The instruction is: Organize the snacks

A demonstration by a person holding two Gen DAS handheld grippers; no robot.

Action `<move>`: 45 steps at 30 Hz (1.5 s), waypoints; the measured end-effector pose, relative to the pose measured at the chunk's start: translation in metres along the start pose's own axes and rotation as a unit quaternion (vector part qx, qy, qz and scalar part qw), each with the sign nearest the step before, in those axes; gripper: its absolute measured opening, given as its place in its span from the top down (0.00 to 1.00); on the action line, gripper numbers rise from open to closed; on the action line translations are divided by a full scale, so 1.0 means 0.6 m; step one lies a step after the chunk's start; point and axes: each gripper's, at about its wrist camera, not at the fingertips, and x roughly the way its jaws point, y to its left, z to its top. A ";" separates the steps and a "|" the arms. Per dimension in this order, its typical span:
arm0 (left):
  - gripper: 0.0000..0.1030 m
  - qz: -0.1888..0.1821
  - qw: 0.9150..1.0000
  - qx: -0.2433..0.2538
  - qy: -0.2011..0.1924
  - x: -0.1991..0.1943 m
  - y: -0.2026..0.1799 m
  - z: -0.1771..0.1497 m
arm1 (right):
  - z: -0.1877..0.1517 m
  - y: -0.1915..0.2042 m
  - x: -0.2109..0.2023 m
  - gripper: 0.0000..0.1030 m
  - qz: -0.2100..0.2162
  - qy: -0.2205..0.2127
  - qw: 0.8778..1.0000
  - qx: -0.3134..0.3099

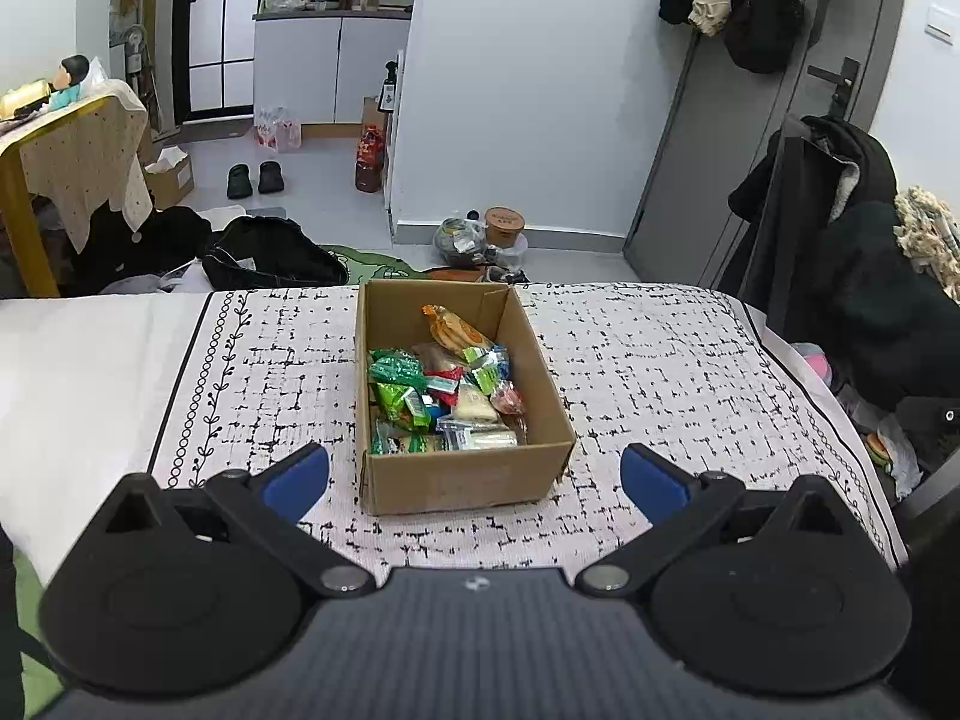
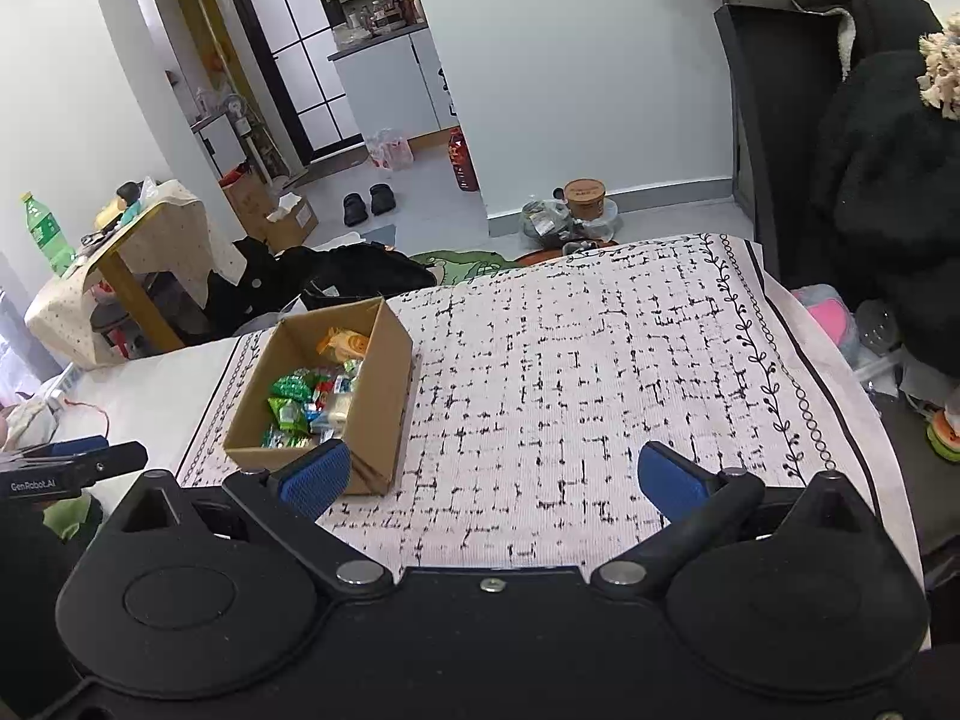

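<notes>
A black-and-white patterned cloth (image 1: pixel 660 372) covers the bench. At frame centre in the left wrist view stands a cardboard box (image 1: pixel 462 474) full of snacks (image 1: pixel 444 396). Left gripper (image 1: pixel 474 480) and right gripper (image 2: pixel 492 477) both gape wide, empty.

A lived-in home is showing here; coats (image 1: pixel 750 0) are hanging on a door; slippers (image 1: pixel 255 179) are lying before kitchen cabinets (image 1: pixel 333 69); clothes are crowding the floor.

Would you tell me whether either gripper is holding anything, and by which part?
Nothing is held: the left gripper and right gripper are open and empty.
</notes>
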 end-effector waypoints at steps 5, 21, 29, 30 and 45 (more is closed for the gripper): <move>0.00 -0.003 1.000 0.003 0.001 -0.016 0.000 -0.009 | -0.015 0.008 -0.020 0.00 0.011 0.005 1.000 -0.004; 0.00 -0.012 1.000 0.011 0.013 -0.029 0.006 -0.023 | -0.027 0.017 -0.047 0.00 0.004 -0.011 1.000 -0.003; 0.00 -0.026 0.999 0.016 0.015 -0.017 -0.001 -0.021 | -0.030 0.021 -0.035 0.00 0.005 -0.005 1.000 -0.007; 0.00 -0.027 0.999 0.019 0.014 -0.014 -0.002 -0.020 | -0.030 0.020 -0.033 0.00 0.005 -0.004 1.000 -0.007; 0.00 -0.030 0.999 0.016 0.020 0.012 -0.005 -0.015 | -0.027 0.010 -0.022 0.00 -0.001 0.001 1.000 0.005</move>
